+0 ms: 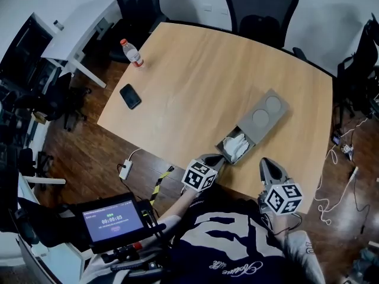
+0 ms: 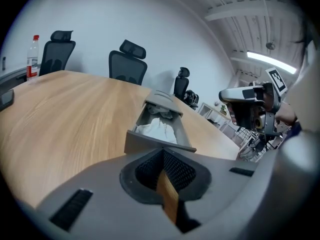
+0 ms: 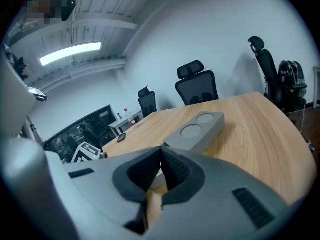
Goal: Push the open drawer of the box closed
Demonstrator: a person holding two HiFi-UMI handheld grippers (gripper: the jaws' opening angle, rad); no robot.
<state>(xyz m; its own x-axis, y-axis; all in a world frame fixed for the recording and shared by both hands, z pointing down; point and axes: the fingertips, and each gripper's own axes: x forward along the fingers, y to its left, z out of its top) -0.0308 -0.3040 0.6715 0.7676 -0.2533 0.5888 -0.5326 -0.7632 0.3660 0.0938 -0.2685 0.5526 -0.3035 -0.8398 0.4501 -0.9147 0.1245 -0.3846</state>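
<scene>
Jutting from the box [image 1: 265,115] toward 7 o'clock, the drawer [image 1: 235,148] stood open. Left gripper [image 1: 212,160] at its 8 o'clock and right gripper [image 1: 270,168] at 4 were both closed and empty.

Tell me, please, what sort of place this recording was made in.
Most likely an office meeting room: a large wooden table fills the middle, high-backed office chairs stand at its far side, and a white desk sits off to one side.
</scene>
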